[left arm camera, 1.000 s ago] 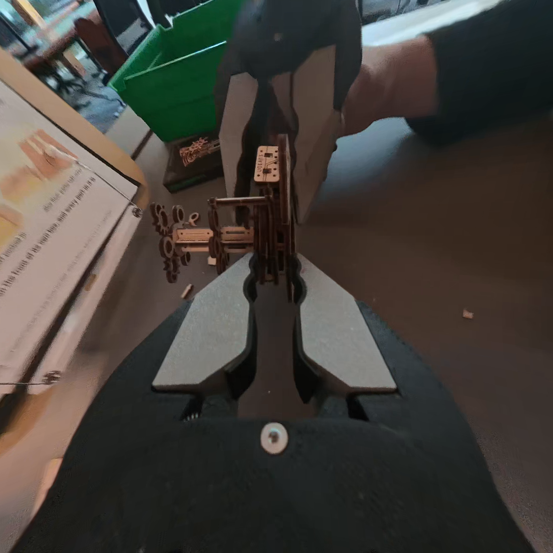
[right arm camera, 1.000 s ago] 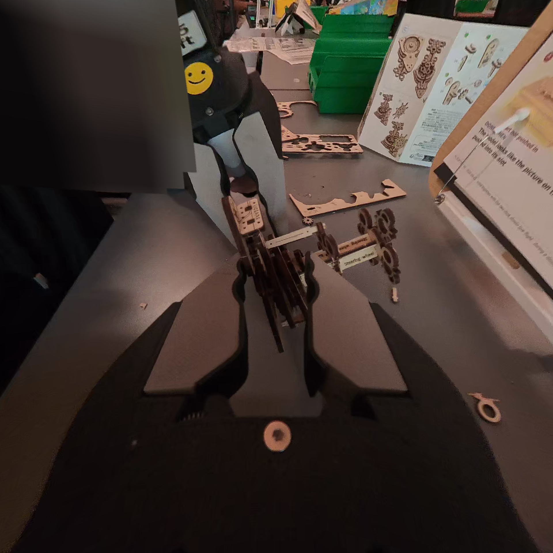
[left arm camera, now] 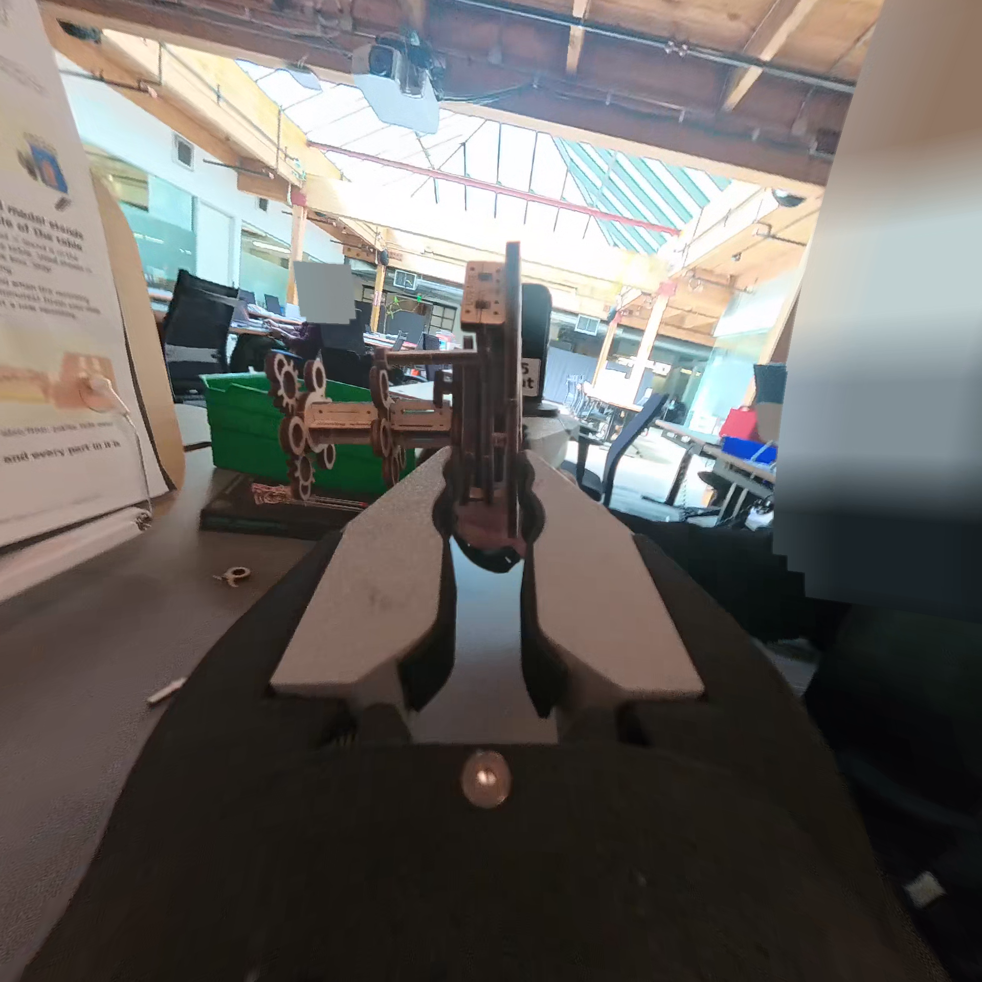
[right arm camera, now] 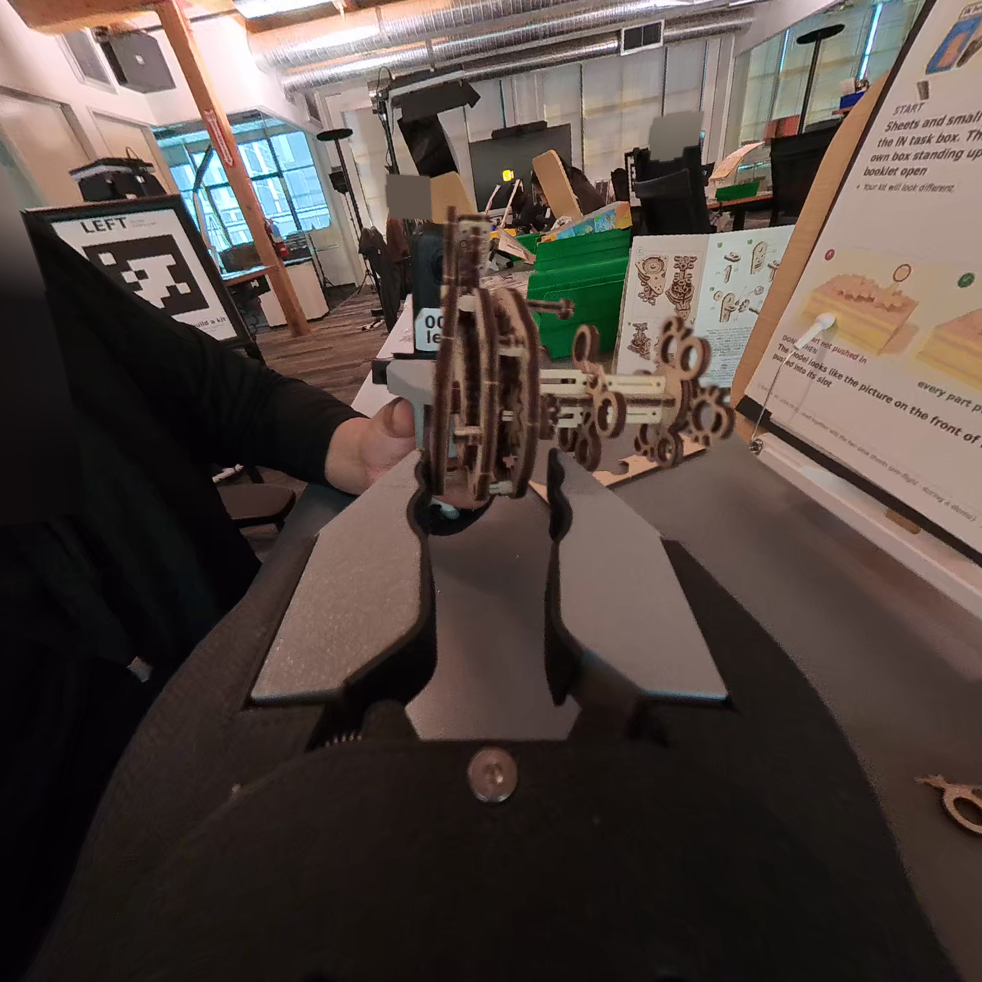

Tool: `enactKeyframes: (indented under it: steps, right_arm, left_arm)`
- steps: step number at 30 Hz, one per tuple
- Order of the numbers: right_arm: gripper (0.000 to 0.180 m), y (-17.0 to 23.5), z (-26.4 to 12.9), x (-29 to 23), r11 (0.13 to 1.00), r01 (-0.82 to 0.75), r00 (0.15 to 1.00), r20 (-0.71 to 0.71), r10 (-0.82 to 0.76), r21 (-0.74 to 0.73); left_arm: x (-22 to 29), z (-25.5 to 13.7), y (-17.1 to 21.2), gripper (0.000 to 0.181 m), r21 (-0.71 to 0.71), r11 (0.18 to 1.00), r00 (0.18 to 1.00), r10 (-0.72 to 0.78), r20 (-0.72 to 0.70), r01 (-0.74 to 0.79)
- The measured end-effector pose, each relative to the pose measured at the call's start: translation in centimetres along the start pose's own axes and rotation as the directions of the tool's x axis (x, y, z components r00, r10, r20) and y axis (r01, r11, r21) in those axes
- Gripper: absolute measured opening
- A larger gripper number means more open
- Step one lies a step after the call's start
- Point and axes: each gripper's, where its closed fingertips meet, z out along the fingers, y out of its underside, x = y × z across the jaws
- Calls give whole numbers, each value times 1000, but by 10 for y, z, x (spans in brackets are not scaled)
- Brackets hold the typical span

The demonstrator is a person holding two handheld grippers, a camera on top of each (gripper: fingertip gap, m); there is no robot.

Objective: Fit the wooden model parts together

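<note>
Here the left gripper (left arm camera: 486,497) is pinched shut on the lower edge of the wooden model (left arm camera: 478,404), carrying it clear of the table (left arm camera: 106,637) with its disc stack upright and its shaft of gear wheels (left arm camera: 297,420) jutting toward nine o'clock. That grip likely steadies the body while leaving the shaft end free for work.

In the right wrist view the right gripper (right arm camera: 486,478) has its jaws parted, wider than the disc stack (right arm camera: 478,372) that stands just above and between the tips; whether the left finger touches the outer disc I cannot tell, and it grasps nothing. Behind the model, at nine o'clock, a hand (right arm camera: 372,451) works the left tool.

The dark grey table carries a loose ring piece (right arm camera: 962,807) at four o'clock in the right view, and small scraps. Farther off, at one to three o'clock, stand an open instruction booklet (right arm camera: 701,297), a propped instruction board (right arm camera: 877,319) and green bins (right arm camera: 579,287). Beyond is an open workshop with desks, chairs, timber beams and skylights.
</note>
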Motion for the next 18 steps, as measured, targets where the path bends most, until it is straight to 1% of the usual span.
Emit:
enactKeyframes:
  steps: [1,3,6,10,11,12,14,18]
  right_arm:
    - [34,1,0,-1,1000,-11,1000,8,11,-2]
    - [32,4,-1,1,998,-60,998,20,60,-7]
    - [29,7,-3,9,974,-227,973,42,227,-12]
    - [28,9,-3,16,923,-385,921,84,381,28]
    - [28,10,-2,18,913,-407,912,79,403,36]
    - [28,11,-1,19,907,-418,907,72,415,42]
    - [28,11,0,19,899,-435,899,80,431,44]
    - [28,14,3,21,885,-463,886,67,460,44]
  left_arm:
    - [-2,1,0,18,7,999,999,-43,8,43]
    - [-7,2,2,19,9,989,989,-147,7,147]
    - [-18,4,7,19,7,961,960,-276,39,276]
    - [-23,2,12,21,-37,936,937,-349,22,350]
    - [-23,2,13,26,-48,929,930,-367,11,367]
    - [-23,1,13,31,-56,922,923,-384,4,383]
    - [-24,-1,13,30,-60,918,920,-392,-3,391]
    - [-25,1,21,35,-103,903,909,-417,16,417]
